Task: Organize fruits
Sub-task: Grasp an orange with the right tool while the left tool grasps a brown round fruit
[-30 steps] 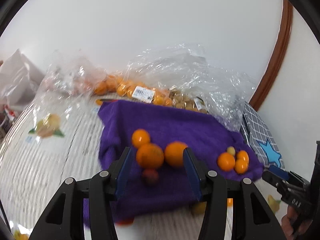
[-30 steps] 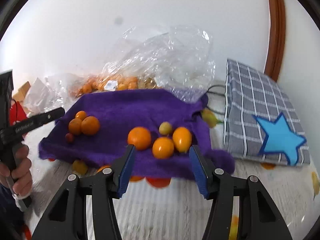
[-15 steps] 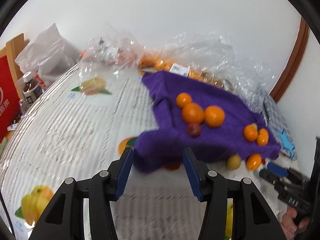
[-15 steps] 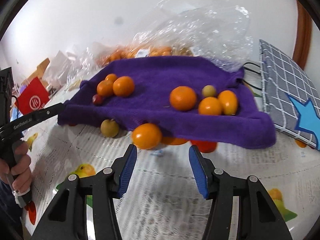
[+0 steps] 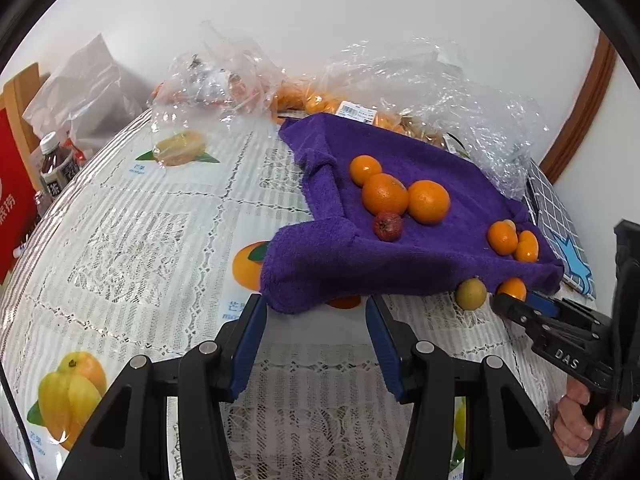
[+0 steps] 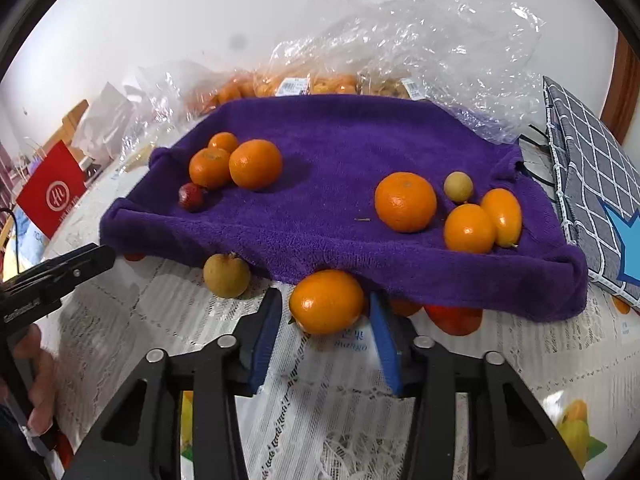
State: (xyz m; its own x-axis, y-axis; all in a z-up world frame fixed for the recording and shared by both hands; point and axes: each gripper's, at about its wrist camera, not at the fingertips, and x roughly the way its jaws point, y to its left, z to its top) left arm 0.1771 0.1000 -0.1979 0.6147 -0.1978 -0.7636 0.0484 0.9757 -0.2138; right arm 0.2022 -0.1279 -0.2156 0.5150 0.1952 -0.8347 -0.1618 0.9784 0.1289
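At lower centre, the right claw (image 6: 325, 314) is closing around an orange kumquat (image 6: 326, 301) beneath the purple towel (image 6: 320, 216), while the left claw (image 5: 316, 312) gapes empty.

A fuzzy purple terry cloth (image 6: 340, 152), crinkly clear plastic bags (image 6: 420, 40), and a seemingly glossy lace-patterned tablecloth (image 5: 140, 240).

Both grippers are black, with flat blue pads inside the fingers (image 5: 250, 344) and round silver screws (image 5: 425, 347) on top. The right gripper (image 5: 516, 304) has white letters, DAS, on its side. A thin black cable (image 5: 16, 420) hangs nearby
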